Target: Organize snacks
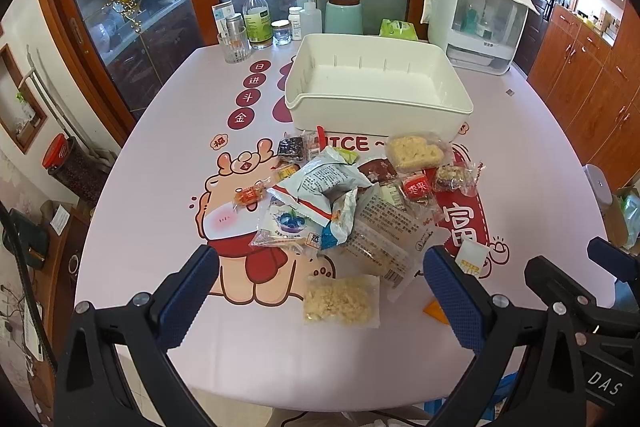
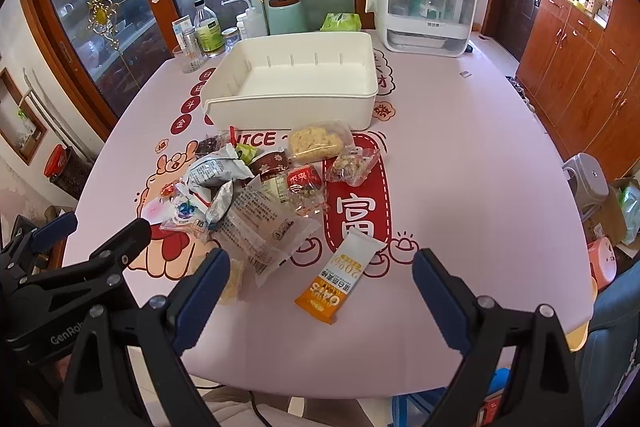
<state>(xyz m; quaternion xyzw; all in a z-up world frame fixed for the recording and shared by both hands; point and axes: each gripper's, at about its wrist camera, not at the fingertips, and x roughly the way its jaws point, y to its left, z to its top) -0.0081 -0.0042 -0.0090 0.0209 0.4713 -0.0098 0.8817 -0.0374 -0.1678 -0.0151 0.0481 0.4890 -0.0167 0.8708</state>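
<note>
Left gripper [image 1: 320,291] spread wide, holding nothing, hovering over the near edge of the tabletop [image 1: 540,163] with a clear packet of pale crumbly snack [image 1: 341,301] lying between its blue pads. Right gripper [image 2: 320,291] equally wide and empty, poised above an orange-and-white snack bar [image 2: 340,277] that lies flat near the near edge, just clear of the main pile.

Farther out, toward the tabletop's middle: a loose heap of wrapped snacks [image 1: 340,203], overlapping and touching one another. Among them a crumpled grey-white bag [image 1: 324,179], a clear wrapper with blueberry print [image 1: 288,223], a large clear printed packet [image 1: 384,227], a small red-labelled sweet [image 1: 418,189], a nut cluster in clear film [image 1: 456,179] and a block of puffed-rice cake [image 1: 416,151] in clear wrap at the heap's far side.

Just beyond the heap, a white rectangular bin [image 1: 380,107], open-topped, upright, with nothing visible inside; slotted ridges along its inner far wall.

Along the far edge: a glass tumbler [image 1: 234,45], bottles and jars [image 1: 256,19], a mint-green canister [image 1: 344,13], a green wipes pack [image 1: 398,29], and at the far right corner a white appliance with a clear front [image 1: 480,23].
</note>
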